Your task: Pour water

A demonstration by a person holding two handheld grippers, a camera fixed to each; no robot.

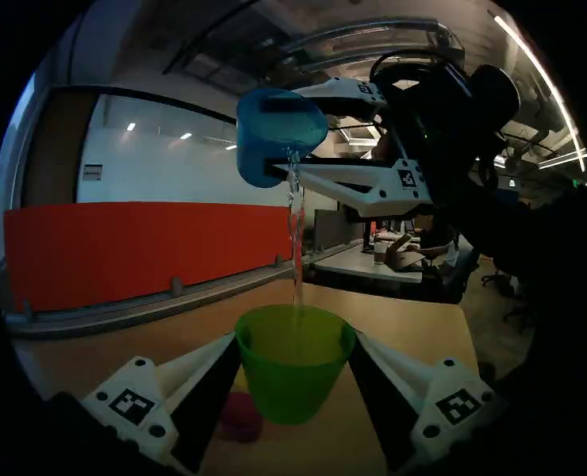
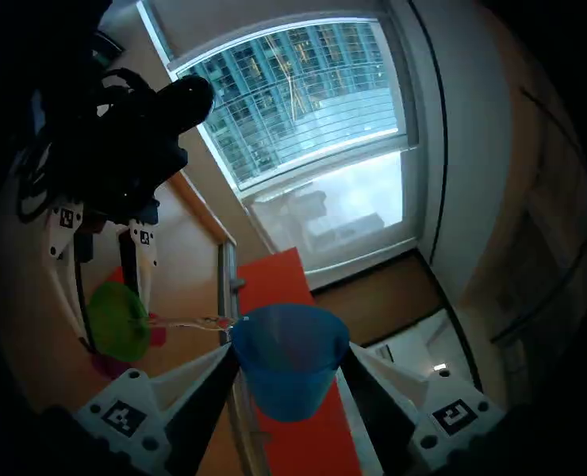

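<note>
Upper centre, the right gripper's jaws pinch a tipped blue plastic cup; the left gripper's jaws pinch the green plastic cup upright beneath, catching the water.

Nothing legible anywhere. Only black-and-white square marker patterns on the left gripper and the right gripper, without letters or numbers. Small wall sign, too blurred to read.

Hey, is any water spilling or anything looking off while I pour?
Nothing stands out. The tilted blue cup sends a water stream straight down into the green cup, and no spill shows on the table.
</note>
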